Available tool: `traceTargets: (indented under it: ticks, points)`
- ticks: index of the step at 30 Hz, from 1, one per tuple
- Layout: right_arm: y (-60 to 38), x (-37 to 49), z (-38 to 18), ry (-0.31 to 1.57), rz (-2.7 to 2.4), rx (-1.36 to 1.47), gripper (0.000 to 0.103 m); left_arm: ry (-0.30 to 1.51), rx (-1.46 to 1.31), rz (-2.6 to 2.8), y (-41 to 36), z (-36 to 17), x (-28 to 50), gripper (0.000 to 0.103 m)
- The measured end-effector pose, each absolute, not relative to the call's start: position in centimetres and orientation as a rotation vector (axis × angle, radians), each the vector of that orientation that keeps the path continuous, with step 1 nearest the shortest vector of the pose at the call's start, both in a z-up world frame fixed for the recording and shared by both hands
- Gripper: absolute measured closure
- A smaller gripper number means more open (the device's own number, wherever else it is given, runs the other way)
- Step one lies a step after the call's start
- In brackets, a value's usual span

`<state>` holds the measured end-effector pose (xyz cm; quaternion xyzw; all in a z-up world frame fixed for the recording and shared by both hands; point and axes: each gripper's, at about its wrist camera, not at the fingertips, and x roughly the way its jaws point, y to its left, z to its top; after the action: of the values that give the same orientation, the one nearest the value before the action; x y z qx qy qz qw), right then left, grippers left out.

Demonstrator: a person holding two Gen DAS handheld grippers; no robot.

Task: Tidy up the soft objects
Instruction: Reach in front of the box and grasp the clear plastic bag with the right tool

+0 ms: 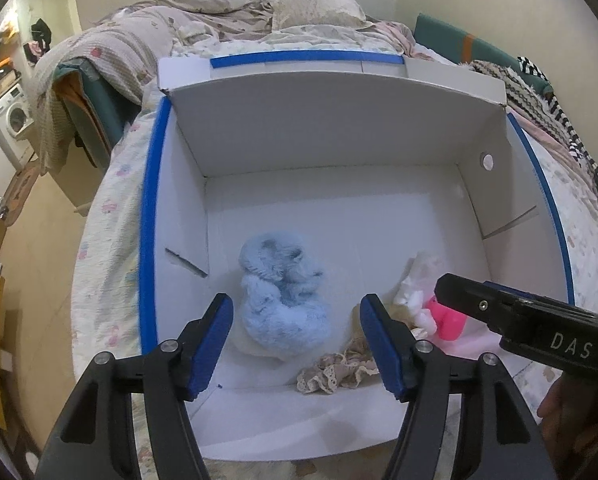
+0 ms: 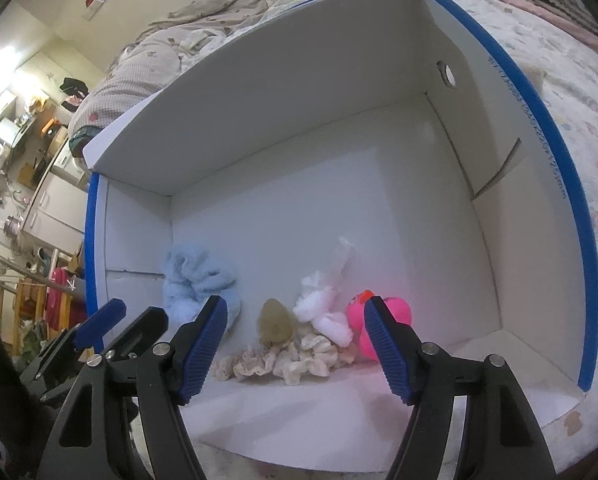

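A white cardboard box with blue-taped rims (image 1: 155, 208) (image 2: 555, 168) lies on the bed. In it lie a fluffy light blue plush (image 1: 283, 300) (image 2: 197, 280), a beige lace scrunchie (image 1: 339, 368) (image 2: 283, 360), a tan round plush (image 2: 275, 322), a white fluffy toy (image 1: 415, 288) (image 2: 323, 304) and a pink toy (image 1: 449, 322) (image 2: 395, 312). My left gripper (image 1: 297, 344) is open and empty, over the box's near edge, its jaws either side of the blue plush. My right gripper (image 2: 295, 344) is open and empty, above the scrunchie; it also shows in the left wrist view (image 1: 519, 312).
The box sits on a bed with a patterned sheet (image 1: 111, 216) (image 2: 579, 92). Crumpled blankets and a pillow (image 1: 315, 4) lie behind it. A striped cloth (image 1: 539, 92) lies at the right. A washing machine (image 1: 13, 120) and clutter stand at the left of the room.
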<state>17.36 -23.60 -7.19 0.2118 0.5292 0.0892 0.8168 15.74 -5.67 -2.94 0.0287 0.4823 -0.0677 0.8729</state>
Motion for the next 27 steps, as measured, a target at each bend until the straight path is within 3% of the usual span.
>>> traceTargets:
  ticks: [27]
  points:
    - [-25.1, 10.2, -4.4, 1.011, 0.144, 0.443, 0.028, 0.983, -0.014, -0.056, -2.0, -1.0, 9.6, 0.04]
